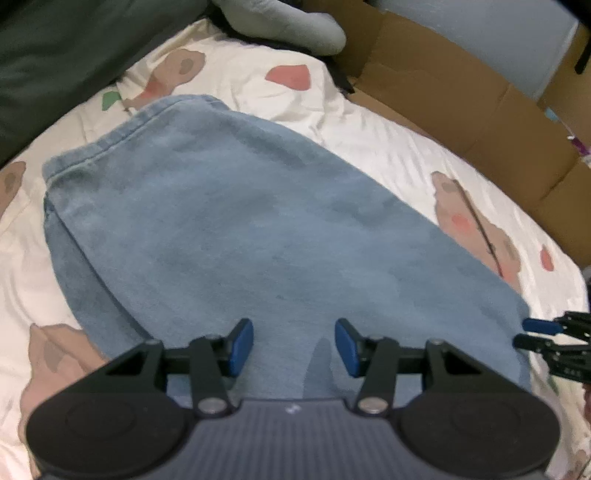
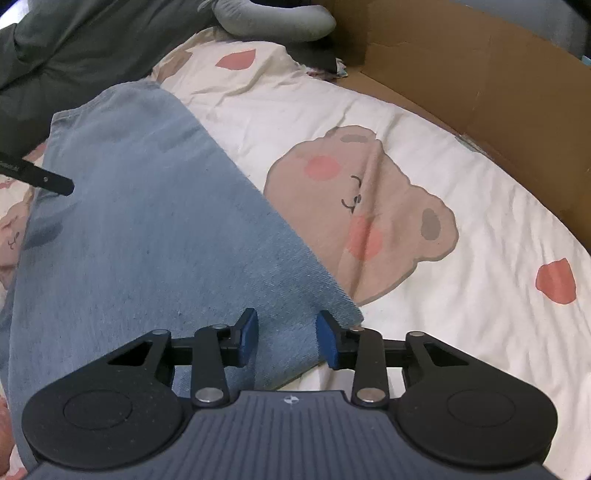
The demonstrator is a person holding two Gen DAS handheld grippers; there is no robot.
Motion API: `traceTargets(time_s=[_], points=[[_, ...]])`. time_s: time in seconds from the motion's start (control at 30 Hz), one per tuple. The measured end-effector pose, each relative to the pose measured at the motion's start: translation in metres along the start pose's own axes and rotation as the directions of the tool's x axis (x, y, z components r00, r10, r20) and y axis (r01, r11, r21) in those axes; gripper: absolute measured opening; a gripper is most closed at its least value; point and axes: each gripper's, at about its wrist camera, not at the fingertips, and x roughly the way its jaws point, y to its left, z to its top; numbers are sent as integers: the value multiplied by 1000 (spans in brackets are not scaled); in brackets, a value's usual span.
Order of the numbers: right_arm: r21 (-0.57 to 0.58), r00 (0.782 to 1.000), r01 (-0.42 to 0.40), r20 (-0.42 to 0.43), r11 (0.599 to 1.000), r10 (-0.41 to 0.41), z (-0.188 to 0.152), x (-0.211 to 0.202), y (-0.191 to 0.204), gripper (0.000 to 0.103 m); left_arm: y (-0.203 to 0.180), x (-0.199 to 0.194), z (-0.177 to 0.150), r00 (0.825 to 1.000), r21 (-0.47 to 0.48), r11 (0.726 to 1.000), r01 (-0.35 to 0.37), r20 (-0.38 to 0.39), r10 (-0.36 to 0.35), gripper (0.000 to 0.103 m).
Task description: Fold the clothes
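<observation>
1. Jeans (image 1: 236,229) lie flat on a cream sheet (image 1: 369,140) printed with bears and hearts; the light-blue denim runs from a hemmed far end down to the near end under both grippers.
2. Edges: in the left wrist view the hem sits at the upper left, and the long right edge slants down to a near corner beside the right gripper (image 1: 519,334), which enters from the right border.
3. In the right wrist view the same long edge runs diagonally to a near corner just beside the right-hand pad (image 2: 327,339).
4. Open room: bare sheet spreads wide to the right of the denim, as far as a cardboard wall (image 2: 498,85).
5. To the left, a narrower strip of sheet shows, bounded by dark green fabric (image 1: 55,55).
6. Beyond the hem lie a grey bundle (image 1: 291,26) and more sheet.
7. Left gripper (image 1: 294,347): fingers apart, denim seen between the pads near the near end, pads not pressing on it.
8. Right gripper (image 2: 286,339): fingers apart but narrower, straddling the near corner strip of denim; whether the pads touch the cloth I cannot tell.
</observation>
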Motion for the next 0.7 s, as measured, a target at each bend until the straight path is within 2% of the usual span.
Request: traceTargets(time_s=[0.2,0.4,0.47,0.6,0.7], points=[[-27,999,24,41,999,-23,5,-5,2,36,-16,0,-4,999,62,997,36,-14,-36,52],[30,1000,12,2,999,-12,4,8,-14,16,-27,3,-8,998,115,992,53,-28,-50,52],[52,1000,8,0,999,-8,2,11,-19,5,-28,4,-7,998,118,992,53,-30,-50,52],[51,1000,-7,-7,999,7,0,11,-22,4,-30,1,-7,998,117,991,65,-28,-62,52],[22,1000,14,-29,1000,-13,7,7,-14,9,-34,0,-9,996,109,990,87,-30,-85,52]])
